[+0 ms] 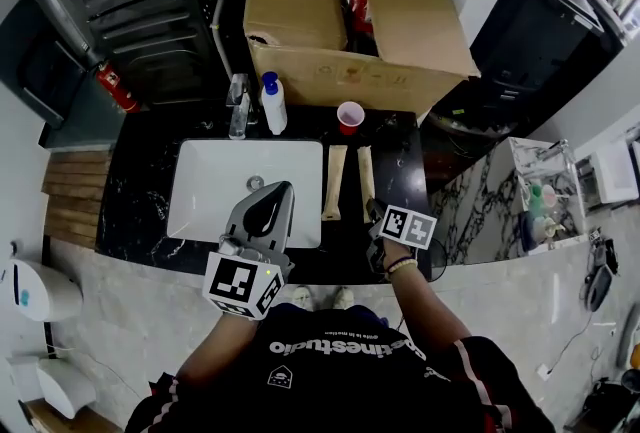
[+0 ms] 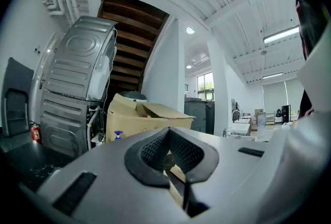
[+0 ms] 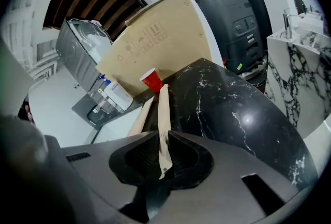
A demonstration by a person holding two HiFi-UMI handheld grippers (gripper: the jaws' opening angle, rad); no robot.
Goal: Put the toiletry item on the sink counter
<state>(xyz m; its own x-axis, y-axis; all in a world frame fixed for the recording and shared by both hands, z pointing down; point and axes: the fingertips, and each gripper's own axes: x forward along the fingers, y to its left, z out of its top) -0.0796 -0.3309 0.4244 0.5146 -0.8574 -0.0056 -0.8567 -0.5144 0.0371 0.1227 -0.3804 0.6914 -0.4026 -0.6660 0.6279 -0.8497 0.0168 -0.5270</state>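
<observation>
We are pinching the near end of the tan paper-wrapped packet [image 3: 164, 114] in the right gripper [image 3: 164, 137], at the lower centre of the right gripper view. Its jaws are clamped on the packet's flat faces. The rest of the packet appears to be lying on the black marble counter [image 1: 395, 161], just right of the white basin [image 1: 215, 171].

We are judging it light, thin and floppy, with slightly slick paper, so a gentle pinch at 1 end suits it.

The right forearm is reaching up from the lower centre of the head view. The left gripper [image 1: 275, 191], clenched on nothing, is hovering over the basin's front edge.

A 2nd packet [image 1: 335, 181] is lying just left of the first. Beyond them a red cup [image 1: 350, 116] is standing.
</observation>
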